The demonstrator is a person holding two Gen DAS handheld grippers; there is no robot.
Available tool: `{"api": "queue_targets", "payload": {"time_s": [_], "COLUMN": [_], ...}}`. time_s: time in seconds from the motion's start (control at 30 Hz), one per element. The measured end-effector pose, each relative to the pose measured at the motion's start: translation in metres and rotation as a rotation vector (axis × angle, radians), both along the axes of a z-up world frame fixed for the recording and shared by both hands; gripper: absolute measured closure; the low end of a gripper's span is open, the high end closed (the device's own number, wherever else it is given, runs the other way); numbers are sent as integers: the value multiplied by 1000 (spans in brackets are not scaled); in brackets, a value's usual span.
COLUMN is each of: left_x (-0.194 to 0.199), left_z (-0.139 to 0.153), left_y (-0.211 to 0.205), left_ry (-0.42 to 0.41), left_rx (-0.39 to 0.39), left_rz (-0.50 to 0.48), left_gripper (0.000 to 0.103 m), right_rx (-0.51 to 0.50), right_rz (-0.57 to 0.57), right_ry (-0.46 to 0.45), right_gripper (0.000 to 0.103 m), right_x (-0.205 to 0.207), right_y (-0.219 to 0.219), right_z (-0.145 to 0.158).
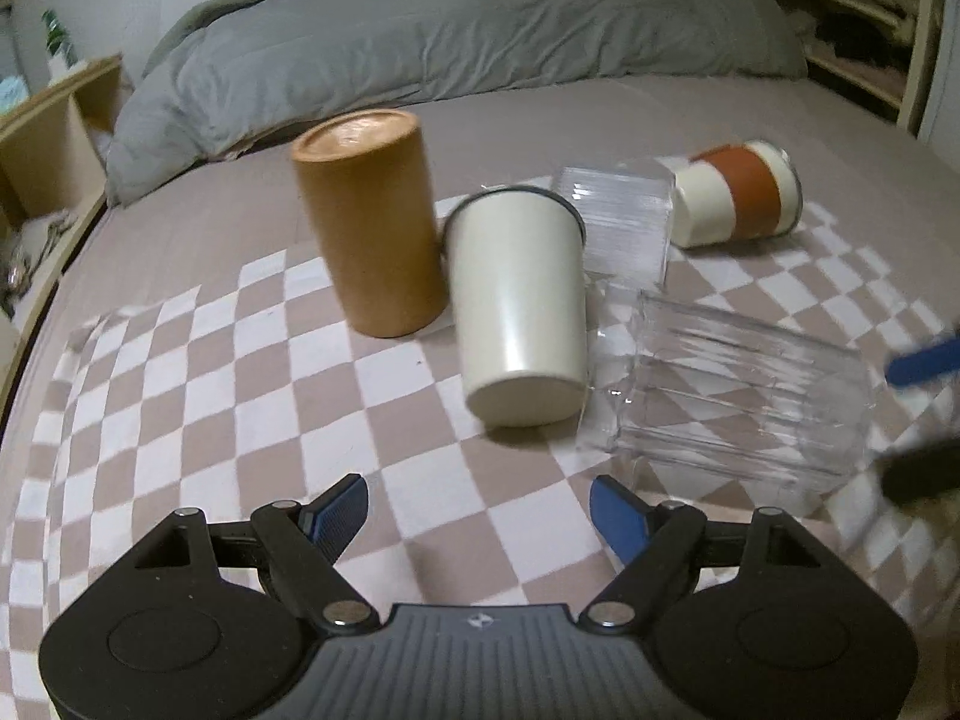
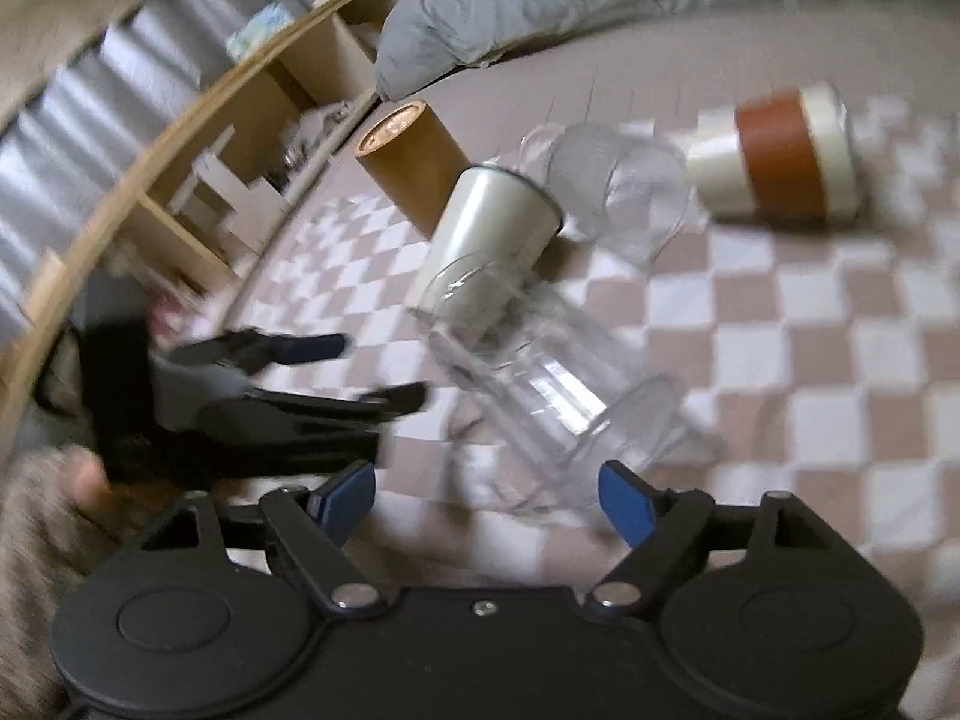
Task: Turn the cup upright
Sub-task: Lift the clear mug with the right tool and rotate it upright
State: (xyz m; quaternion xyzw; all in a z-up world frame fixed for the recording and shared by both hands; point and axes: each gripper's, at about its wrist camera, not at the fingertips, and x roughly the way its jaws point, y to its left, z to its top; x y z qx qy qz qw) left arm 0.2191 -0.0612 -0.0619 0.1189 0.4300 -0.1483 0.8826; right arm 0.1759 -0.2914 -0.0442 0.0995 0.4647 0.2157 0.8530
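Note:
Several cups lie on their sides on a checkered cloth (image 1: 252, 360). A cream cup (image 1: 519, 312) lies with its base towards my left gripper (image 1: 478, 513), which is open and empty just short of it. A clear ribbed glass (image 1: 738, 396) lies to its right; in the right wrist view the same glass (image 2: 558, 396) lies just ahead of my open right gripper (image 2: 487, 495). A second clear glass (image 1: 624, 228) and a cream cup with a rust band (image 1: 741, 195) lie farther back. The right gripper's fingertips (image 1: 921, 360) show at the right edge of the left wrist view.
A tan cardboard canister (image 1: 369, 222) stands upright left of the cream cup. A grey duvet (image 1: 456, 30) is bunched at the back of the bed. Wooden shelving (image 2: 240, 120) runs along the left side. The left gripper (image 2: 384, 372) appears blurred in the right wrist view.

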Motion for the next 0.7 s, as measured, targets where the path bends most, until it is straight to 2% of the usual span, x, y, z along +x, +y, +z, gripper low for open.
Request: {"api": "queue_targets", "payload": {"time_s": [0.13,0.23,0.47,0.7], "left_x": [-10,-16,-22,-28], "left_z": [17,26,28,30], "left_y": [19,34,57,59], "left_ry": [-6,-3,27,16], "left_rx": [-52,-99,-162,-170], "left_rz": [42,77,120,69], "left_gripper": [21,21,21,17], "right_rx": [-229,-359,-516,-639], "right_rz": [152,276,484,627], "right_ry": [-162,-194,-78,27], "right_gripper": [21,21,21,21], "right_x": [11,36,93,113], "right_y": [19,39,94,141], "right_z": [25,34,34,8]}}
